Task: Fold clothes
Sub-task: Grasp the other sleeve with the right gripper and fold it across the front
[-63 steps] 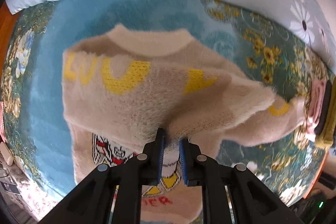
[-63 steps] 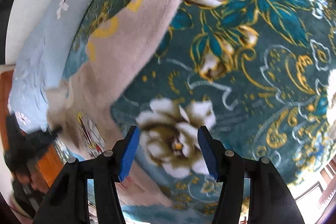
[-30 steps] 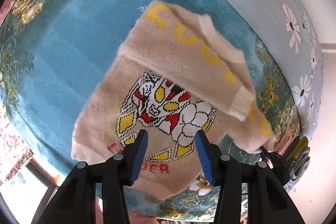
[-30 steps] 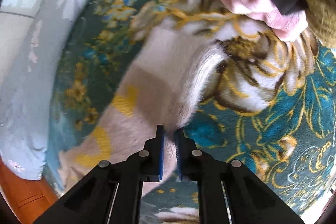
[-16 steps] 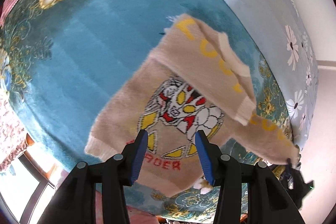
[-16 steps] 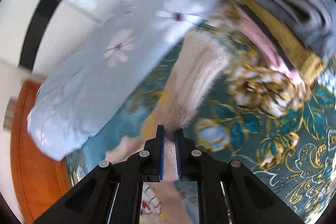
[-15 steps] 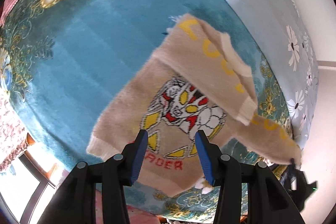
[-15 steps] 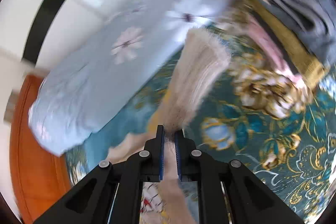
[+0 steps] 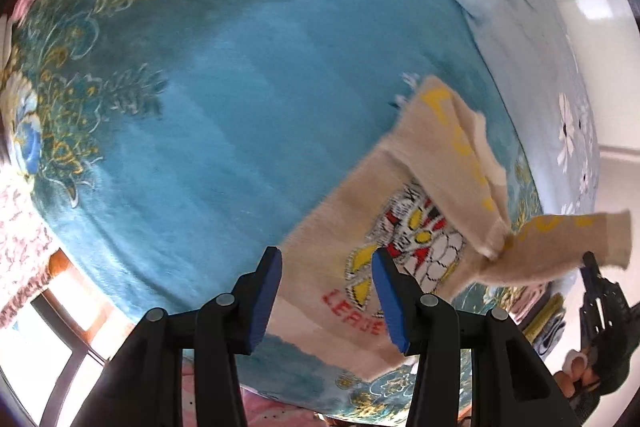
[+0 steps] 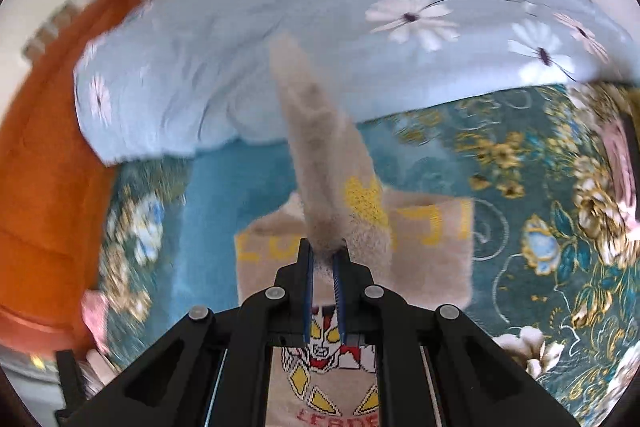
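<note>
A beige fuzzy sweater with yellow letters and a cartoon robot print lies on the teal floral bedspread. Its left sleeve is folded across the chest. My left gripper is open and empty, held above the sweater's hem. My right gripper is shut on the sweater's right sleeve and holds it up in the air over the body of the sweater. In the left wrist view that sleeve hangs lifted at the right, with the right gripper below it.
A light blue duvet with white daisies lies along the far side of the bed. A stack of folded clothes sits at the right edge. An orange wooden bed frame is on the left. A window is beyond the bed's edge.
My right gripper has lifted the sleeve and swung it over the sweater's body. My left gripper, which let go of the left sleeve earlier, has drifted left and stays open.
</note>
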Tool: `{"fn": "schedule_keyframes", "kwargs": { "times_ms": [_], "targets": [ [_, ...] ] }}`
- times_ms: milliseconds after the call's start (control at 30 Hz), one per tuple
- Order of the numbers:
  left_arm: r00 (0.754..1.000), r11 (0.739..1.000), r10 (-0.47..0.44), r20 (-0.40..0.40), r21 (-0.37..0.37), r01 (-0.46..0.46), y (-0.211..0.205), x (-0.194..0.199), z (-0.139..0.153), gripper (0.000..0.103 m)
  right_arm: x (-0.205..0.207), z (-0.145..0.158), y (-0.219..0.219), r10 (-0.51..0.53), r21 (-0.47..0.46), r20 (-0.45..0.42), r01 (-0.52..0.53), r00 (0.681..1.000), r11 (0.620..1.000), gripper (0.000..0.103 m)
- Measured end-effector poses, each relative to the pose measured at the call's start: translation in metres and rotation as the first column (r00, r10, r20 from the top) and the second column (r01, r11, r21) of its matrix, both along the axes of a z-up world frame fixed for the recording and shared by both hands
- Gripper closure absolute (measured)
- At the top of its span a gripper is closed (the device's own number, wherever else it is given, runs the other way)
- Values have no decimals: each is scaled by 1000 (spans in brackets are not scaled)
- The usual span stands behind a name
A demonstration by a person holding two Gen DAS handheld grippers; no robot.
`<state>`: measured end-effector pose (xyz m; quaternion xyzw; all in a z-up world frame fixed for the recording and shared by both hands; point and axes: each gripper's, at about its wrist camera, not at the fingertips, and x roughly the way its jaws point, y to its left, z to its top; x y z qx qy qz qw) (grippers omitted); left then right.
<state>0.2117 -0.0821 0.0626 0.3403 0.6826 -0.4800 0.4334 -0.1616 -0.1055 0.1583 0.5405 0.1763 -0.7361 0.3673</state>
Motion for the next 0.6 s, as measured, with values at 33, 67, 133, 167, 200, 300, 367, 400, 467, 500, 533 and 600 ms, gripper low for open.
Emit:
{"fn": "schedule_keyframes", "kwargs": {
  "times_ms": [33,67,133,167,200,300,367,400,467,500,533,600],
  "targets": [
    [1000,1000,10,-10,3,-10,0,8,-3,52,7,-7,-8,12,26,-2,-12,1000,1000,94],
    [1000,1000,20,-18,7,-20,0,16,-7,52,14,-16,-16,23,57,-4,-22,1000,998,94],
    [999,999,38,-36,19,-37,2,30,-14,52,27,-36,-31,39,119,-9,-38,999,992,94],
    [998,999,47,-45,26,-45,4,37,-18,52,32,-46,-39,46,151,-11,-44,999,988,94],
    [997,998,55,-51,34,-53,5,43,-22,52,38,-56,-46,56,182,-11,-53,998,982,94],
    [996,996,71,-54,60,-68,9,62,-32,52,58,-89,-63,106,293,-19,-96,994,951,94],
    [995,994,82,-48,74,-78,12,72,-38,52,66,-102,-68,129,336,-27,-113,991,935,94],
    [995,993,87,-44,82,-84,14,78,-41,52,69,-109,-71,140,357,-29,-120,990,926,94],
    [994,990,100,-35,99,-96,17,88,-46,50,75,-122,-73,147,396,-28,-124,989,910,94],
    [994,989,103,-30,108,-99,18,92,-49,49,78,-128,-74,149,413,-27,-125,988,902,93],
    [995,988,101,-22,118,-97,19,95,-52,48,82,-131,-73,144,417,-24,-121,989,901,93],
    [996,987,91,-6,135,-89,19,98,-56,48,86,-136,-72,140,409,7,-131,990,903,89]
  ]
}}
